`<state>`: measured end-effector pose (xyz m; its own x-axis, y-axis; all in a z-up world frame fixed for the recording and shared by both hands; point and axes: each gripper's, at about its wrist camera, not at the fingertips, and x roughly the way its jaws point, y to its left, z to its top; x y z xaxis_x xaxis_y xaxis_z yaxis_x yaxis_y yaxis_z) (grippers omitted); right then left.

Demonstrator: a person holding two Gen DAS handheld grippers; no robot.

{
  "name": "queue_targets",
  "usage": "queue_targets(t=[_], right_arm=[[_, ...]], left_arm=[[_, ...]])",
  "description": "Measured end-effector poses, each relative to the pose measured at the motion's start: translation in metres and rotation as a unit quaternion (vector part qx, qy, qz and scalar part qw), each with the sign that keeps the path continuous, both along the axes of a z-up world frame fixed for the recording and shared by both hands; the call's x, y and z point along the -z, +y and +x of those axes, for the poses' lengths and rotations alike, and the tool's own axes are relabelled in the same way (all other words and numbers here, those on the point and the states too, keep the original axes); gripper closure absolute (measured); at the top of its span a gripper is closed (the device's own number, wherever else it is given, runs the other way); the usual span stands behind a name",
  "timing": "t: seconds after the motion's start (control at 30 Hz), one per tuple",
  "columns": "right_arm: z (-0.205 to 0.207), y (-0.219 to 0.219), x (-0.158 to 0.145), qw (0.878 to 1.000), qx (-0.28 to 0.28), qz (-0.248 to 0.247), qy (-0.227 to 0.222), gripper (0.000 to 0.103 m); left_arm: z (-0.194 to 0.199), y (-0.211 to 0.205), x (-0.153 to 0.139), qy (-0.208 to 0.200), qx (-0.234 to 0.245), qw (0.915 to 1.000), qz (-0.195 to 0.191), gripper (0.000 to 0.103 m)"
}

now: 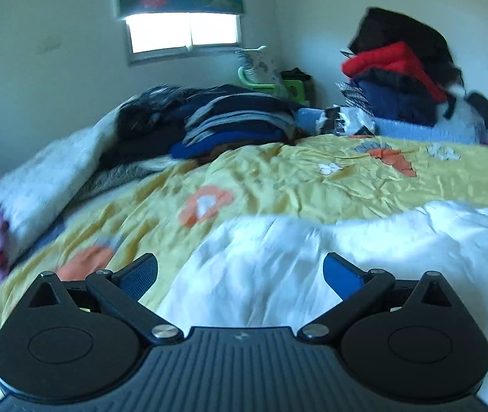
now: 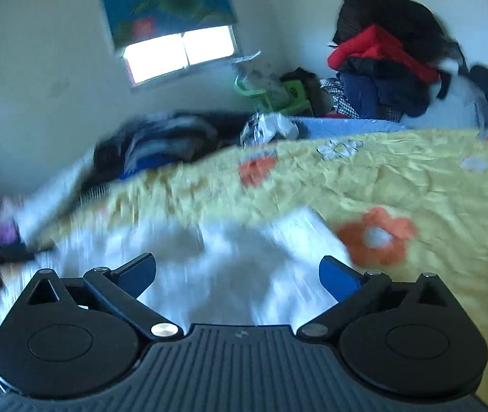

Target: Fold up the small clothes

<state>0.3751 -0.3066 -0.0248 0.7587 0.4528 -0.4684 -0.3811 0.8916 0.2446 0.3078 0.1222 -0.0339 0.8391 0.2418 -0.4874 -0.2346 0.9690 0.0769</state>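
Left claw [image 1: 240, 276]: released, fingers spread wide, nothing between them. Right claw [image 2: 237, 276]: likewise released and spread. The white garment [image 1: 278, 261] lies rumpled on the yellow flowered bedspread [image 1: 312, 178] at the near edge — directly ahead of both claws. A stack of dark folded clothes [image 1: 230, 123] sits far left; the right view is blurred.

Spread left tongs [image 1: 240, 276] over white garment [image 1: 278, 257]
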Motion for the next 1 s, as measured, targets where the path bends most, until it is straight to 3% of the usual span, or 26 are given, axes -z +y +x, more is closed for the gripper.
queue_targets(t=[0.03,0.1,0.17,0.23,0.33,0.47,0.5,0.63,0.7,0.73,0.77,0.8,0.83,0.87,0.9,1.0], right_arm=[[-0.013,-0.011,0.001,1.000,0.013,-0.008,0.004,0.000],[-0.033,-0.043,0.006,0.998,0.047,0.035,0.034,0.000],[-0.051,-0.080,0.022,0.984,0.083,0.119,0.104,0.001],[-0.069,-0.108,0.043,0.962,0.111,0.190,0.162,0.002],[-0.095,-0.116,0.066,0.946,0.126,0.217,0.203,0.003],[-0.101,-0.097,0.069,0.951,0.111,0.214,0.195,0.001],[-0.100,-0.094,0.069,0.950,0.109,0.219,0.195,0.001],[-0.085,-0.078,0.074,0.939,0.103,0.259,0.200,0.003],[-0.078,-0.072,0.075,0.936,0.108,0.272,0.195,0.004],[-0.077,-0.070,0.074,0.935,0.111,0.277,0.192,0.010],[-0.074,-0.067,0.076,0.933,0.112,0.283,0.191,0.024],[-0.070,-0.065,0.079,0.929,0.111,0.291,0.199,0.039],[-0.067,-0.064,0.084,0.922,0.114,0.303,0.213,0.082],[-0.067,-0.066,0.089,0.913,0.120,0.320,0.222,0.084],[-0.067,-0.068,0.093,0.907,0.122,0.337,0.222,0.084],[-0.071,-0.072,0.096,0.904,0.120,0.350,0.215,0.085]], left_arm=[[-0.018,0.009,-0.002,-0.007,-0.019,0.9996,-0.022,0.000],[-0.058,0.029,0.002,-0.014,-0.063,0.9937,-0.092,0.000],[-0.093,0.051,0.016,-0.008,-0.099,0.9783,-0.182,0.000],[-0.119,0.064,0.032,0.007,-0.135,0.9608,-0.242,0.000],[-0.145,0.069,0.046,0.002,-0.160,0.9432,-0.291,0.000],[-0.148,0.068,0.056,-0.005,-0.144,0.9163,-0.374,0.000],[-0.145,0.068,0.056,-0.011,-0.138,0.9122,-0.386,0.000],[-0.127,0.063,0.063,-0.024,-0.136,0.8826,-0.450,0.000],[-0.117,0.059,0.063,-0.025,-0.148,0.8819,-0.447,0.000],[-0.115,0.056,0.064,-0.027,-0.148,0.8802,-0.450,0.000],[-0.112,0.054,0.066,-0.029,-0.148,0.8762,-0.458,0.000],[-0.110,0.051,0.066,-0.032,-0.152,0.8759,-0.457,0.003],[-0.107,0.049,0.064,-0.031,-0.159,0.8801,-0.446,0.021],[-0.103,0.046,0.064,-0.021,-0.160,0.8848,-0.437,0.038],[-0.097,0.046,0.065,-0.003,-0.159,0.8877,-0.432,0.068],[-0.091,0.050,0.070,0.020,-0.147,0.8852,-0.441,0.085]])
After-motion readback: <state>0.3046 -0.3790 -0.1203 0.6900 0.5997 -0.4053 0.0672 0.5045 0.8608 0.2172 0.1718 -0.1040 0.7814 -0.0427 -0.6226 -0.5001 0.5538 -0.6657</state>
